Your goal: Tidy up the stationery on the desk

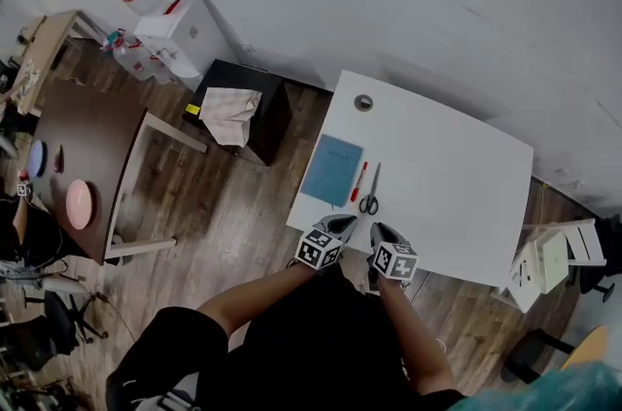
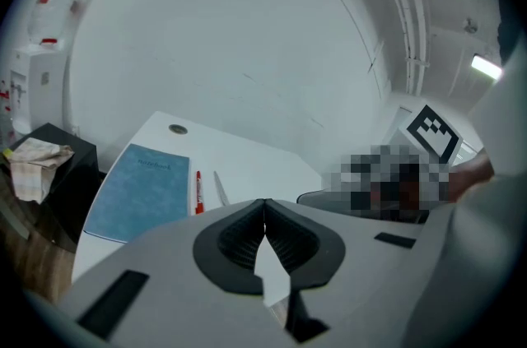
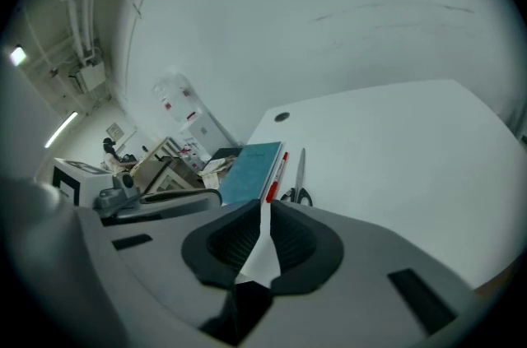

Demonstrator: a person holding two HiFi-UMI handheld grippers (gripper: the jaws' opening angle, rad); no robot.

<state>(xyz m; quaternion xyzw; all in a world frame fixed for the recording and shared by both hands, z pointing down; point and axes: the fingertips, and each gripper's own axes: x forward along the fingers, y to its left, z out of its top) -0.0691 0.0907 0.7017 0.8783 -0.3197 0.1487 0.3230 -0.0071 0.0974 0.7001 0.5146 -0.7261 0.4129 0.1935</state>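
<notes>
A blue notebook (image 1: 330, 169) lies near the left edge of the white desk (image 1: 457, 176). Just to its right are a red pen (image 1: 359, 181) and a pair of scissors (image 1: 370, 193) with black handles. My left gripper (image 1: 340, 226) hovers at the desk's near edge, just short of the notebook, with its jaws shut and nothing between them. My right gripper (image 1: 382, 234) is beside it, below the scissors, also shut and empty. The left gripper view shows the notebook (image 2: 140, 190) and pen (image 2: 198, 192) ahead of the gripper (image 2: 264, 205). In the right gripper view the pen (image 3: 276, 174) and scissors (image 3: 298, 174) lie beyond the gripper (image 3: 265, 208).
A round cable grommet (image 1: 363, 102) sits at the desk's far left corner. Left of the desk stands a black cabinet (image 1: 272, 103) with crumpled paper on top, then a water dispenser (image 1: 165, 11) and a brown table (image 1: 87, 147). A white cart (image 1: 549, 258) stands to the right.
</notes>
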